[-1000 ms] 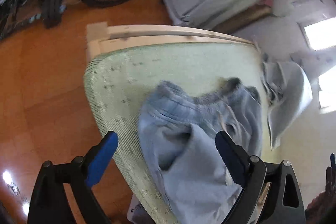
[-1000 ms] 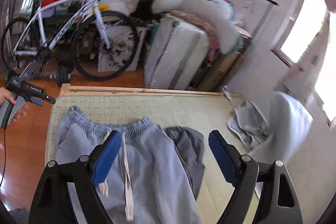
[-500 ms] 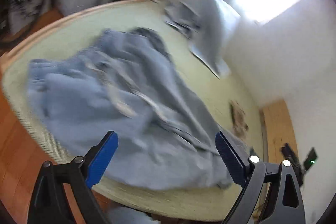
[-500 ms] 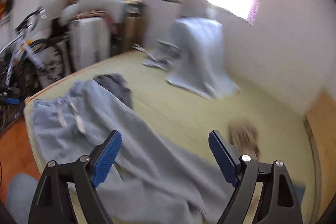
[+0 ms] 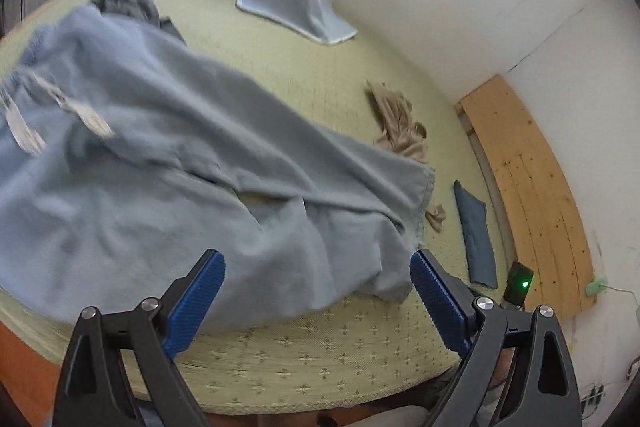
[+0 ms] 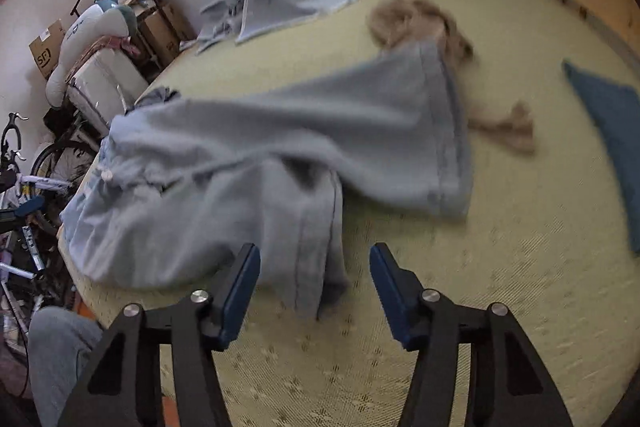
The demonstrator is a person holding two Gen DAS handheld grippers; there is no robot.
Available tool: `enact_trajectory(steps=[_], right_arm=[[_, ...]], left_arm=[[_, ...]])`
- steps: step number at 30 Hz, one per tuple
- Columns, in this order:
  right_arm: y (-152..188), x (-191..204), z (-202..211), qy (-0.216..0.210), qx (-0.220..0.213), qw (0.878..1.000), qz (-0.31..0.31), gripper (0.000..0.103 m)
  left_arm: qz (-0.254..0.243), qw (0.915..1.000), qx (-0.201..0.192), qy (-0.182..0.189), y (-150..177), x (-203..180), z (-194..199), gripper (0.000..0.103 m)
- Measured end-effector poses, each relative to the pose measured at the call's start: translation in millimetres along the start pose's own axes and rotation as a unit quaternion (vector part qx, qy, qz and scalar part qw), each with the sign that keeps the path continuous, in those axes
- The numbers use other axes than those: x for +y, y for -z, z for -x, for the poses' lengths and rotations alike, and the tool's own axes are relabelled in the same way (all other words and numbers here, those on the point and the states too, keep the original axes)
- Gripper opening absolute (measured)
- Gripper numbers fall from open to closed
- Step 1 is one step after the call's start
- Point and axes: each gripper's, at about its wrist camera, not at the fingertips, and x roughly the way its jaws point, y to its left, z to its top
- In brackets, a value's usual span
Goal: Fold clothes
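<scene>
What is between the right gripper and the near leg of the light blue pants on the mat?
Nothing visible. The right gripper is open just short of the light blue pants, whose near leg hem lies between its fingertips' line, with only bare mat around. The tan garment lies beyond.

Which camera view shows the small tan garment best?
The right wrist view: the tan garment lies open beyond the blue trousers' hem, though blurred. The left wrist view shows it smaller, but sharper.
</scene>
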Motion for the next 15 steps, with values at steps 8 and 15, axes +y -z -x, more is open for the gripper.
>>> enact_trajectory(steps=[8,15], right_arm=[[24.7,2.9,-49.8,-0.014,0.054,0.998,0.012,0.04],[28.6,9.8,-29.8,-0.017,0.043,0.998,0.032,0.002]], left_arm=[[0.031,0.9995,-0.006,-0.007,26.3,11.0,-4.0,0.096],[0.058,0.998,-0.018,-0.015,43.0,23.5,1.1,0.096]])
